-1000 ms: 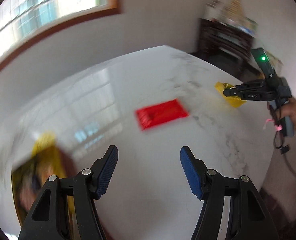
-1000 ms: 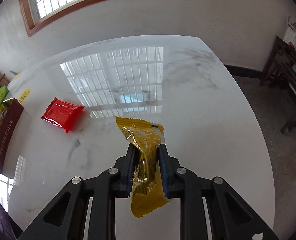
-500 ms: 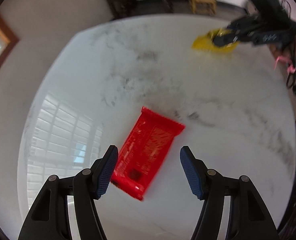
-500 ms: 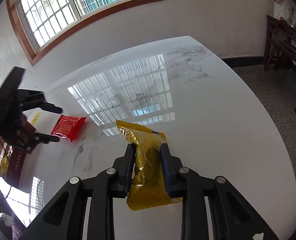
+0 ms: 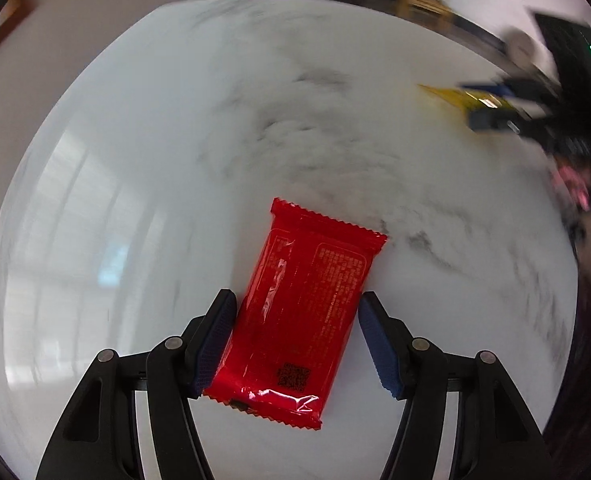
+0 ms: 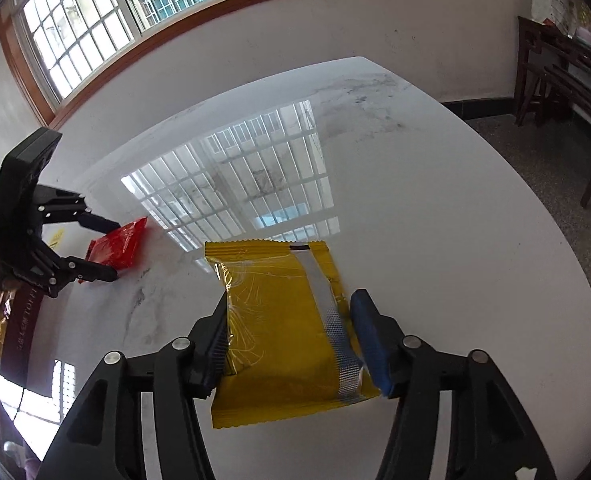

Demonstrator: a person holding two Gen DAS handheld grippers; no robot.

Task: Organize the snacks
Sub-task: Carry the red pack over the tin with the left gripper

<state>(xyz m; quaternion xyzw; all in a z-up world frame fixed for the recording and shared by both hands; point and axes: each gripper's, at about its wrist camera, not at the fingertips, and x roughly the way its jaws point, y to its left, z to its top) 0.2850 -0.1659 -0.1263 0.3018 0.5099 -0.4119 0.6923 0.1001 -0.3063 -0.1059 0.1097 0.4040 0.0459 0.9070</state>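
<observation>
A red snack packet (image 5: pixel 307 272) lies flat on the white marble table (image 5: pixel 155 168). My left gripper (image 5: pixel 295 296) points down over it. Its jaws are closing with the packet between them, and the blue pads (image 5: pixel 375 340) sit at the packet's long edges without squashing it. A yellow snack packet (image 6: pixel 279 320) lies flat on the table between the jaws of my right gripper (image 6: pixel 291 298), which are opening. From the right wrist view, the left gripper (image 6: pixel 113 251) straddles the red packet (image 6: pixel 121 242) at far left. The left wrist view shows the right gripper (image 5: pixel 495 108) blurred beside the yellow packet (image 5: pixel 451 94).
A dark red box (image 6: pixel 19 328) with a yellow packet under it lies at the table's left edge. Dark wooden furniture (image 6: pixel 555 64) stands by the wall at right. The table's (image 6: pixel 435 200) rounded edge drops to the floor on the right.
My left gripper swung down over the red packet, which now lies between its narrower jaws. The right gripper's jaws parted from the yellow packet, which has spread flat on the table.
</observation>
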